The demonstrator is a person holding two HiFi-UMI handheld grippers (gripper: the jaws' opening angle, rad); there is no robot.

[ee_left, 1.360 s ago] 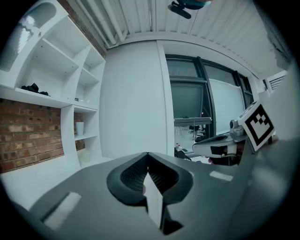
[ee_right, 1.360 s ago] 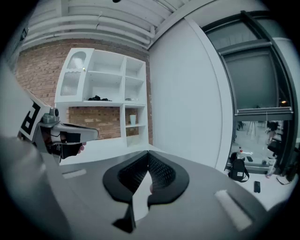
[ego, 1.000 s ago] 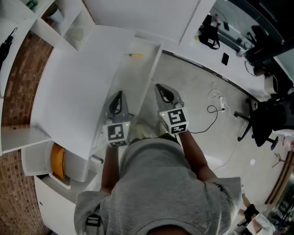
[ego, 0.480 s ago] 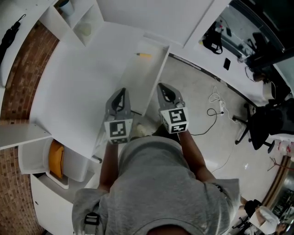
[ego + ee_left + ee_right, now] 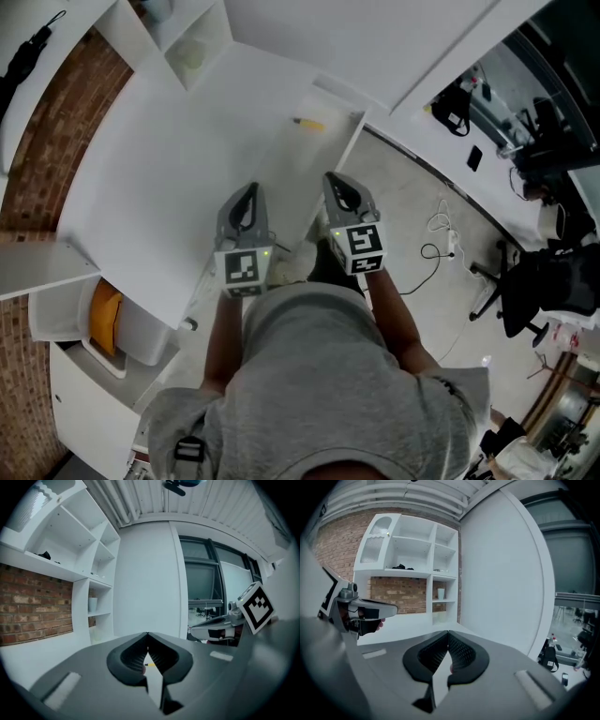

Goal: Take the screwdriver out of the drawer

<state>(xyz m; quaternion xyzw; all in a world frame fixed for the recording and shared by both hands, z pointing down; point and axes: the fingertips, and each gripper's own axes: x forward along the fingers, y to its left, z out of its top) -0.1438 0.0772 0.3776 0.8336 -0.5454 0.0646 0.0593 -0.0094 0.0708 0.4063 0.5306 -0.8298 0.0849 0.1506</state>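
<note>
A small yellow-handled screwdriver lies at the far end of a long white open drawer pulled out from the white desk. My left gripper hovers over the drawer's left edge, jaws shut and empty. My right gripper hangs beside the drawer's right edge, also shut and empty. Both sit well short of the screwdriver. In the left gripper view, the screwdriver shows as a yellow speck through the gap below the closed tips of the left gripper. The right gripper view shows the right gripper with its tips meeting.
White shelf cubbies stand at the back against a brick wall. An orange item sits in a white bin at the lower left. Cables and an office chair are on the floor to the right.
The desk, drawer and screwdriver have slid to the right in the head view as the person shifted. Both grippers kept their pose side by side and stayed shut.
</note>
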